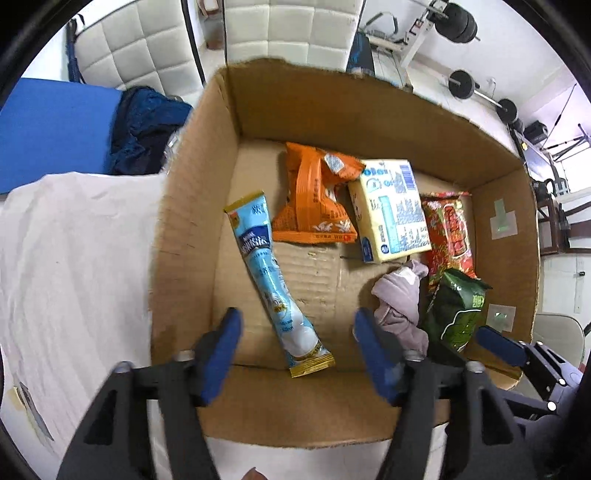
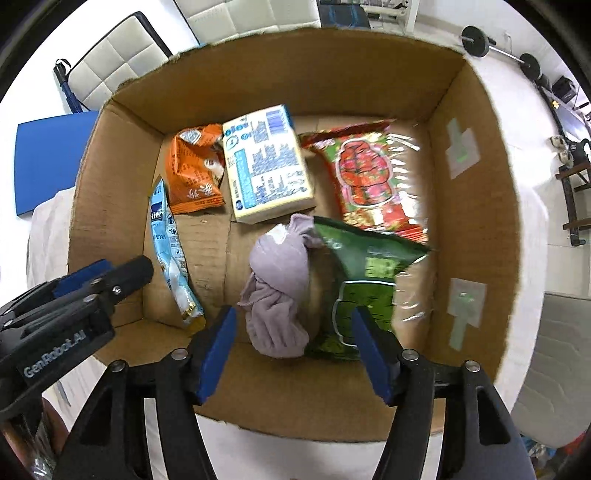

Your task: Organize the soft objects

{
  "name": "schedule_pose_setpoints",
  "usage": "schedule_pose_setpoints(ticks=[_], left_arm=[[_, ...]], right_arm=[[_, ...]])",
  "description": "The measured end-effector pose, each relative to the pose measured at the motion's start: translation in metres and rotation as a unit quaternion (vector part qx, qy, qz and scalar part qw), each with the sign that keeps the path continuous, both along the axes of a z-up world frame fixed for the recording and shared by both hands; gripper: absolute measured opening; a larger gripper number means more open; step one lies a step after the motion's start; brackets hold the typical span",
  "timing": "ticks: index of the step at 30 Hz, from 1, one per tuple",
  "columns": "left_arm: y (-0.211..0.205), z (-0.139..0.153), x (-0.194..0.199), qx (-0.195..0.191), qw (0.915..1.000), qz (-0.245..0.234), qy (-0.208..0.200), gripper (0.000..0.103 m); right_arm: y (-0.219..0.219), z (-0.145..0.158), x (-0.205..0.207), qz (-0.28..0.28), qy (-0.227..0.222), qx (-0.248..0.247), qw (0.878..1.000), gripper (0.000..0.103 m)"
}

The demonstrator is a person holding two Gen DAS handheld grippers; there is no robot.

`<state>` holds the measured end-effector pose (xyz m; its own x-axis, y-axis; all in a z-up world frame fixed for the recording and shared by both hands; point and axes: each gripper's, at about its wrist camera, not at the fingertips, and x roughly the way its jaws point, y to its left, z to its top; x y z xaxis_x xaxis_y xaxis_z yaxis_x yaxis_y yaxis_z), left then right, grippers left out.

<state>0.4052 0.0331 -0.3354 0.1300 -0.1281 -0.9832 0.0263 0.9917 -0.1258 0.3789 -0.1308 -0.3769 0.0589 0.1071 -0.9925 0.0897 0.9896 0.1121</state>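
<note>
An open cardboard box (image 1: 192, 229) (image 2: 476, 236) holds soft packs. A long light-blue pouch (image 1: 271, 284) (image 2: 168, 251) lies at its left. An orange snack bag (image 1: 317, 199) (image 2: 194, 173) and a pale yellow tissue pack (image 1: 391, 210) (image 2: 264, 166) lie at the back. A red bag (image 1: 450, 232) (image 2: 369, 177), a green bag (image 1: 458, 310) (image 2: 365, 284) and a knotted lilac cloth (image 1: 400, 306) (image 2: 279, 288) lie at the right. My left gripper (image 1: 297, 350) is open above the blue pouch's near end. My right gripper (image 2: 293, 350) is open above the cloth and green bag.
The box stands on a white sheet (image 1: 66, 266). A blue mat (image 1: 51, 125) and dark blue cloth (image 1: 144, 129) lie to its left. White padded chairs (image 1: 288, 29) and barbell weights (image 1: 480, 92) stand behind.
</note>
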Motion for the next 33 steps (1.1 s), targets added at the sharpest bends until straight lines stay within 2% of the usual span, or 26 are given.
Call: schedule_pose_setpoints(ticks=[1,3,4,6,8,11,20,30,33], left_arm=[[0.001,0.004,-0.002,0.003,1.0000,0.002,-0.007,0.078],[0.000,0.008,-0.002,0.009,0.9999,0.005,-0.013,0.094],[0.000,0.009,-0.004,0.013,0.9998,0.008,-0.015,0.094],[-0.001,0.012,-0.006,0.019,0.9995,0.009,-0.023,0.095],[-0.002,0.015,-0.010,0.025,0.9991,0.012,-0.033,0.096],[-0.003,0.022,-0.015,0.028,0.9985,0.014,-0.044,0.101],[-0.011,0.062,-0.048,0.043,0.9948,0.006,-0.092,0.102],[-0.025,0.144,-0.127,0.041,0.9857,-0.004,-0.164,0.102],[-0.024,0.168,-0.155,0.028,0.9837,0.000,-0.177,0.102]], right_arm=[[0.000,0.003,0.000,0.000,-0.002,-0.002,1.000,0.075],[-0.002,0.008,-0.004,-0.001,-0.006,-0.011,1.000,0.082],[-0.004,0.009,-0.003,-0.003,-0.007,-0.014,1.000,0.084],[-0.008,0.010,-0.006,-0.008,-0.010,-0.017,1.000,0.096],[-0.016,0.016,-0.009,-0.013,-0.013,-0.015,1.000,0.103],[-0.026,0.029,-0.018,-0.019,-0.018,-0.024,0.999,0.103],[-0.037,0.066,-0.046,-0.028,-0.050,-0.034,0.998,0.103],[-0.038,0.157,-0.117,-0.014,-0.123,-0.038,0.992,0.103],[-0.039,0.187,-0.147,-0.013,-0.147,-0.033,0.989,0.103]])
